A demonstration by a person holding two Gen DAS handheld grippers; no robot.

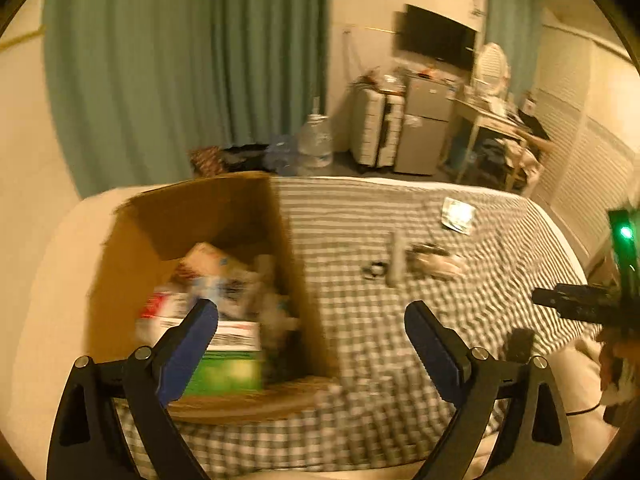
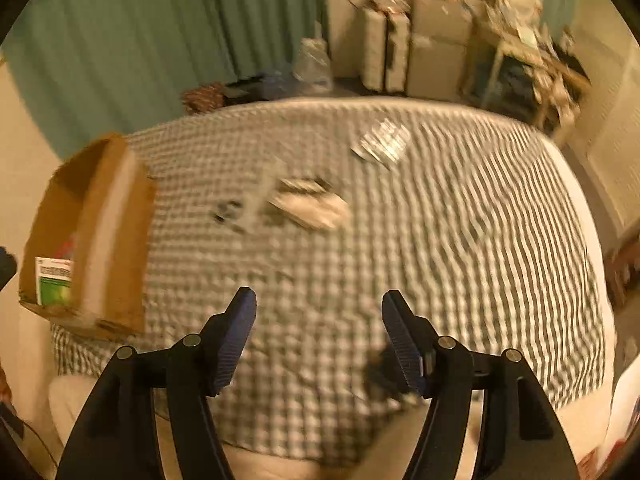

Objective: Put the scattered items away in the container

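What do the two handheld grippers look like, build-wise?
Both match: the left gripper and right gripper each have black angular linkage arms with silver pivot pins, and ribbed dark-blue pads on the fingers. In the left wrist view, the right unit's black body carries a lit green indicator light.

Green curtain [image 1: 180,72] along wall, dark TV [image 1: 436,38] mounted beyond bed, small fridge [image 1: 426,126] beside desk [image 1: 496,120], warm yellow light.

No text can be read; print on the green-and-white box [image 1: 228,354] in the cardboard box [image 1: 140,248] is blurred.
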